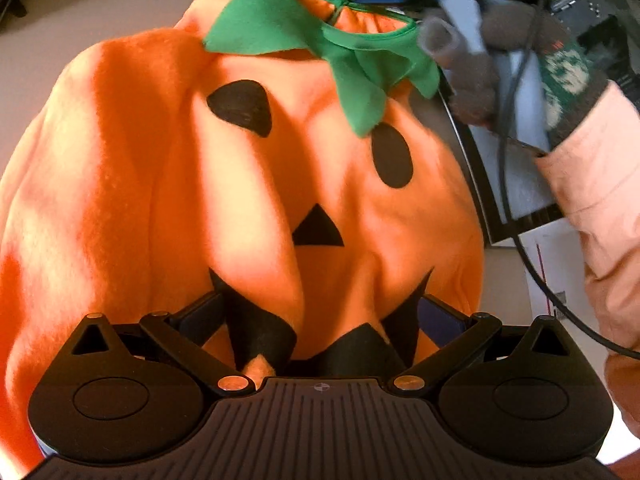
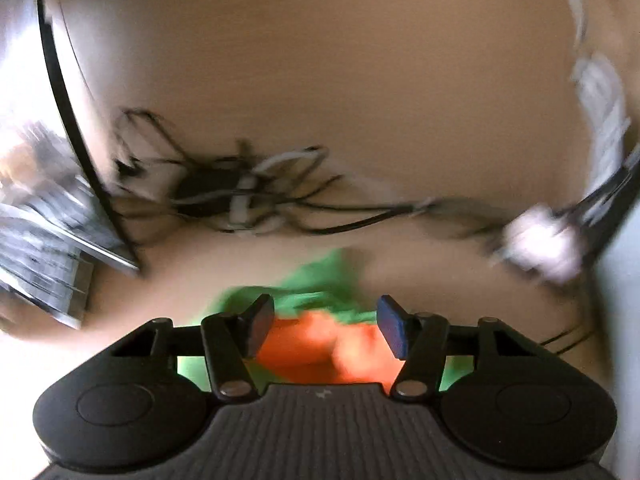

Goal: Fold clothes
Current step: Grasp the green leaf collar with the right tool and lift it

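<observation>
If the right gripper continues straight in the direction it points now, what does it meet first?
Probably the pumpkin costume: its orange and green cloth lies between the open right gripper fingers. Blur makes depth uncertain.

We see an orange pumpkin costume (image 1: 132, 184) — black face shapes, green leaf collar (image 1: 272, 24) (felt-like) — beside a grey-and-green patterned glove (image 1: 560, 68).

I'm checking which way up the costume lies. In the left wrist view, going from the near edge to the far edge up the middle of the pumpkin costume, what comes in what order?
Left gripper → jagged black mouth → black triangle nose → two black eyes → green leaf collar.
</observation>
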{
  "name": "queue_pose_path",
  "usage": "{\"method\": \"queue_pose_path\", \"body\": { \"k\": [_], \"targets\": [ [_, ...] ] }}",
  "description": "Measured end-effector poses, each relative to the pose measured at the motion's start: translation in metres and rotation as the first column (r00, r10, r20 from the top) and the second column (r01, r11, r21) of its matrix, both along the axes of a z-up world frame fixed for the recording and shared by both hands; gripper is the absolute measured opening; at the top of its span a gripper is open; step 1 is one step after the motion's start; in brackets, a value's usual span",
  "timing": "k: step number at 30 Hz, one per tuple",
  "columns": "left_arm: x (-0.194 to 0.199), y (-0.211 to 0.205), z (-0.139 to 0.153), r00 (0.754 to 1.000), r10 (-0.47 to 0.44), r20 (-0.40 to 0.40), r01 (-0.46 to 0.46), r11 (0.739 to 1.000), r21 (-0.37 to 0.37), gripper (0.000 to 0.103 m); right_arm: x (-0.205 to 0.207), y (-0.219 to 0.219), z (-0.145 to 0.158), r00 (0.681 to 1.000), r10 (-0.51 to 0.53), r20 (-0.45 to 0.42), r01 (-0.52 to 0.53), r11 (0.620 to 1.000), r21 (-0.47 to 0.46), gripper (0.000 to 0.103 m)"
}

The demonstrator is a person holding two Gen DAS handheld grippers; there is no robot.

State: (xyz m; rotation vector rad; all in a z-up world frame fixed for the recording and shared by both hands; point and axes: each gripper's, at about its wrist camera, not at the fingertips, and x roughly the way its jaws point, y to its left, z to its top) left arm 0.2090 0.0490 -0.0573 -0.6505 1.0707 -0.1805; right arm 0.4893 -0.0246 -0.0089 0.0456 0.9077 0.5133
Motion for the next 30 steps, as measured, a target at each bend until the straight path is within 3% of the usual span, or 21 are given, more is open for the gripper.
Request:
{"method": "queue_pose_path", "body": {
  "k": [2,4,6,12,15,19,22,26,28,30],
  "targets": [
    [0.001,0.002,0.001,1.000,0.006,-0.002,-0.006,1.000,-0.009,0.103,0.008,0.003,-0.015,0.993,0.002,-0.119,0.011,0.994,0.113,0.058],
    [0.003,0.000,0.002,1.000,0.006,-0.005,-0.006,1.000,-0.001,0.103,0.013,0.012,-0.033,0.976,0.018,-0.215,0.019,0.986,0.168,0.058],
    [0.002,-0.003,0.003,1.000,0.004,-0.003,-0.003,1.000,0.012,0.103,0.012,0.024,-0.045,0.974,0.032,-0.225,0.006,0.986,0.165,0.059],
    [-0.002,-0.007,0.005,1.000,0.009,0.009,-0.009,1.000,0.021,0.103,0.008,0.034,-0.039,0.994,-0.076,-0.075,0.089,0.978,0.189,0.059],
    [-0.003,-0.010,0.007,1.000,0.017,0.007,-0.017,1.000,0.021,0.103,0.003,0.033,-0.022,0.998,-0.063,0.007,0.061,0.984,0.165,0.062],
    [-0.005,-0.013,0.010,1.000,0.017,0.000,-0.017,0.999,0.035,0.103,-0.018,0.026,-0.012,0.992,-0.043,0.122,0.043,0.999,0.004,0.062],
    [-0.006,-0.013,0.011,1.000,0.017,-0.008,-0.017,0.999,0.047,0.103,-0.033,0.018,-0.006,0.975,-0.028,0.221,0.062,0.987,-0.148,0.062],
    [-0.004,-0.017,0.019,0.999,0.026,-0.036,-0.022,0.994,0.110,0.103,-0.047,0.010,-0.019,0.947,0.029,0.319,0.116,0.898,-0.424,0.063],
    [-0.002,-0.017,0.028,0.999,0.041,-0.026,-0.036,0.986,0.165,0.103,-0.048,-0.001,-0.028,0.945,-0.018,0.327,0.178,0.866,-0.466,0.064],
    [0.000,-0.016,0.039,0.998,0.058,-0.009,-0.055,0.974,0.222,0.103,-0.045,-0.013,-0.034,0.951,-0.074,0.301,0.212,0.865,-0.455,0.064]
  ]
}}
